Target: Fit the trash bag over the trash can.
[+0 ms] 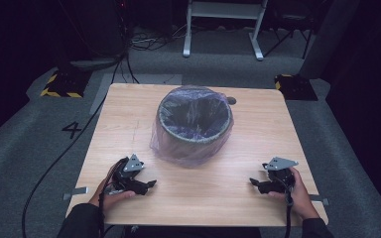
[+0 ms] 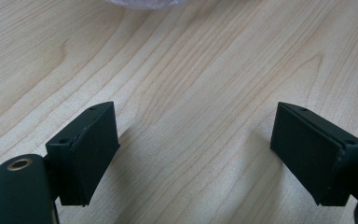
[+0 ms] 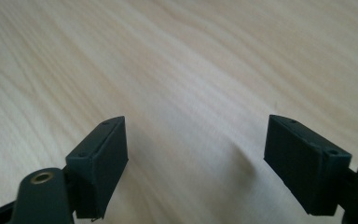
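On the near left of the table [image 1: 129, 106], the left gripper [image 1: 149, 184] rests with jaws spread wide, gripping nothing. At mid-table stands the bin [image 1: 195, 121], its clear bag [image 1: 171, 144] draped loose over the rim and down the sides. On the near right, the right gripper [image 1: 254, 182] also rests wide open, empty. The bin sits ahead of and between both, well apart. Best approach, probably: close in from both sides and pinch the loose bag plastic, not the hard rim.
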